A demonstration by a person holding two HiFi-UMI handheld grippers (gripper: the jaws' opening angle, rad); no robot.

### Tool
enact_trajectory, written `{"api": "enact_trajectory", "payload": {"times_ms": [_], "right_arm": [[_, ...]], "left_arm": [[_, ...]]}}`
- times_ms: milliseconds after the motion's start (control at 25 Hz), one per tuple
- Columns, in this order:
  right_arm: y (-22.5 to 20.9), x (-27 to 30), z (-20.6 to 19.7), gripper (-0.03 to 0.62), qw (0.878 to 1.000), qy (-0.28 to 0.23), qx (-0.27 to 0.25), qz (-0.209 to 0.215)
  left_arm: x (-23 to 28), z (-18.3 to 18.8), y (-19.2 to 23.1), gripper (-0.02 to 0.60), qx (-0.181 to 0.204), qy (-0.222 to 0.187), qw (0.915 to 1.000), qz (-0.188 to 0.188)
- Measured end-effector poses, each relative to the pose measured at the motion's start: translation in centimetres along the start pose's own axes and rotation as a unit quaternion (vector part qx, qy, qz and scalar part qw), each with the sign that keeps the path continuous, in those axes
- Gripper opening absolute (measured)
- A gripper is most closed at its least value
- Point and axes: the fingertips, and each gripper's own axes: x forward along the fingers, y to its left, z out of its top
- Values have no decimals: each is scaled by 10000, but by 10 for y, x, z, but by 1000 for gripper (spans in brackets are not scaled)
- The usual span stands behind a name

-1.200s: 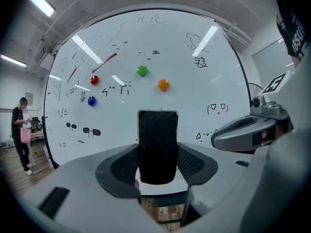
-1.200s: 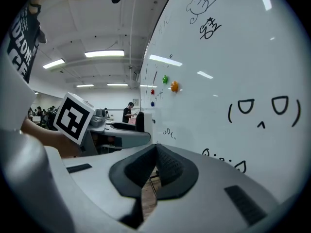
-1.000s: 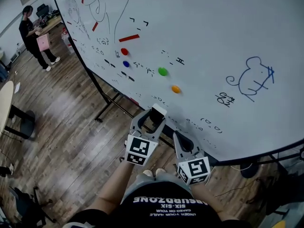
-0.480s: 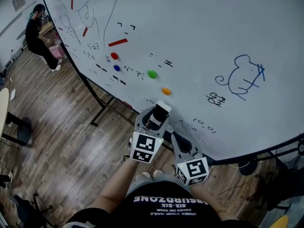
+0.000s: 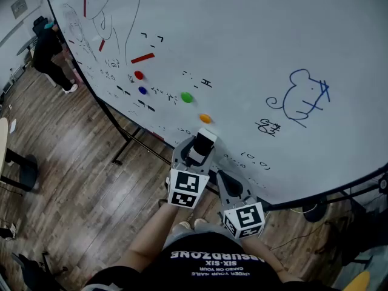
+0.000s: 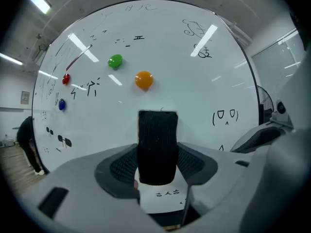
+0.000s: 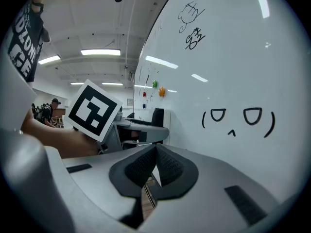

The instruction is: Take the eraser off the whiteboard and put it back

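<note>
Black eraser [image 6: 156, 147] clamped in left gripper [image 6: 158, 165], right gripper [image 7: 155, 168] clenched empty; seat it flat on whiteboard [image 6: 204, 91] before releasing.

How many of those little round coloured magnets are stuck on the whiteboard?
4: red magnet and blue magnet below it at left, green magnet further right, orange magnet lowest, nearest the eraser. Others may lie outside the picture.
</note>
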Motion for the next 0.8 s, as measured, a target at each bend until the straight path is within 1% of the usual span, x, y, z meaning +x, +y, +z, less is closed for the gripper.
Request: {"api": "enact_trajectory", "payload": {"times_ms": [200,480,800], "right_arm": [[1,-1,0,-3,10000,-5,14,-9],[6,-3,0,-3,10000,-32,-4,46],[11,-4,2,-3,9998,-112,1,143]], "left_arm": [[0,1,-1,233,-54,17,10000,-72],[-2,0,-3,242,-32,104,9997,-207],[-20,-4,-4,242,-69,131,9997,-185]]}}
